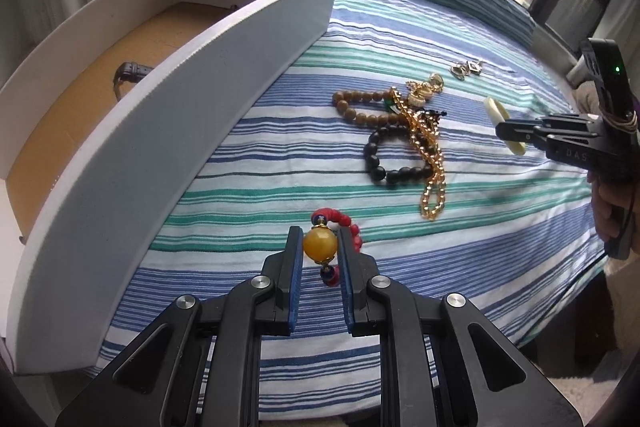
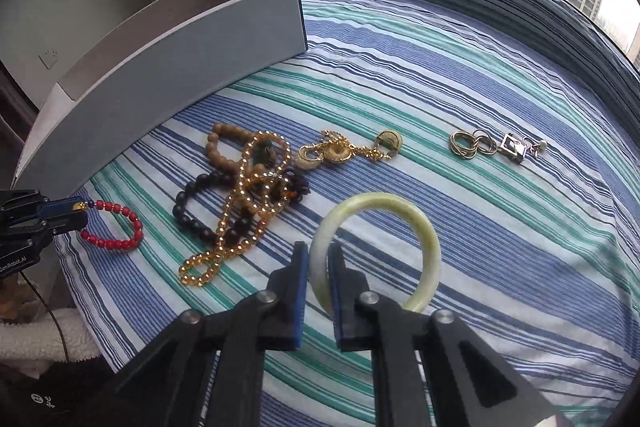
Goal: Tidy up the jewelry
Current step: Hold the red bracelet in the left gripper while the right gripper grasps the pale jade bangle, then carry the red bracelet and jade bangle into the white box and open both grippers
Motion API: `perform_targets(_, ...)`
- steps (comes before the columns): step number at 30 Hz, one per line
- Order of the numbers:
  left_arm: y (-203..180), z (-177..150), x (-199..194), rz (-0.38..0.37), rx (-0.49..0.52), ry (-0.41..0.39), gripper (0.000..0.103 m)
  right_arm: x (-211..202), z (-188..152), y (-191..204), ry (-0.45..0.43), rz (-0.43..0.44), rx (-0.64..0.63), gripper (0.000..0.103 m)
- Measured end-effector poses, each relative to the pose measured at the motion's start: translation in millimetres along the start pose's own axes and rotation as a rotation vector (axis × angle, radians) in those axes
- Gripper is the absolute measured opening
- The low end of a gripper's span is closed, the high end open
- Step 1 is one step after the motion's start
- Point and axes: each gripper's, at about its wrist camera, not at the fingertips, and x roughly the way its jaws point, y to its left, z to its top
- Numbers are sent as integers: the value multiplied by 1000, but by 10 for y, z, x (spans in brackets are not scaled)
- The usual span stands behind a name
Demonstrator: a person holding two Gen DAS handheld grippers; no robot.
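Observation:
My left gripper [image 1: 319, 247] is shut on the amber bead [image 1: 319, 246] of a red bead bracelet [image 2: 116, 225], low over the striped cloth beside the white box [image 1: 192, 131]. My right gripper [image 2: 319, 263] is shut on the rim of a pale green jade bangle [image 2: 428, 251], held above the cloth; it shows in the left wrist view [image 1: 508, 133] too. A pile lies mid-cloth: brown bead bracelet [image 2: 218, 147], black bead bracelet [image 2: 192, 215], gold bead chain [image 2: 236, 227], gold pendants [image 2: 336, 153]. Rings and small silver pieces [image 2: 492, 145] lie to the right.
The open white box has a brown floor [image 1: 92, 87] with a dark watch strap [image 1: 130, 71] inside. The striped cloth [image 2: 460, 67] covers the surface up to a window with towers outside. A white fluffy towel [image 2: 44, 335] lies off the left edge.

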Motion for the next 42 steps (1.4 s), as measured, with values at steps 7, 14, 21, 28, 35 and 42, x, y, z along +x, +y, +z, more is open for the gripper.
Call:
perform_targets(7,-128,57,-187,-26,28,-23,15,-336,-143,211,-81,27,26,10)
perform_targets(14,-207,108,-438,-41,34,-69,15,-500,-222,322,-107,62,30,10)
perform_targets(21,-153,232,-688,-71,8,-91,15,-622,-164,384,-133,69,13,10)
perform_targets(28,162,407,-1245,-48,-41,-183,15,-842,207,673,-179,94,-76,10)
perform_targets(35,794,733,-1787,72,-129,-280,15,-1057,915,1402,-266,157,-255,10)
perform_targets(42,1662,996,-1659,198,-300,-281,15,-910,1659,2297,-296,243,-411,10)
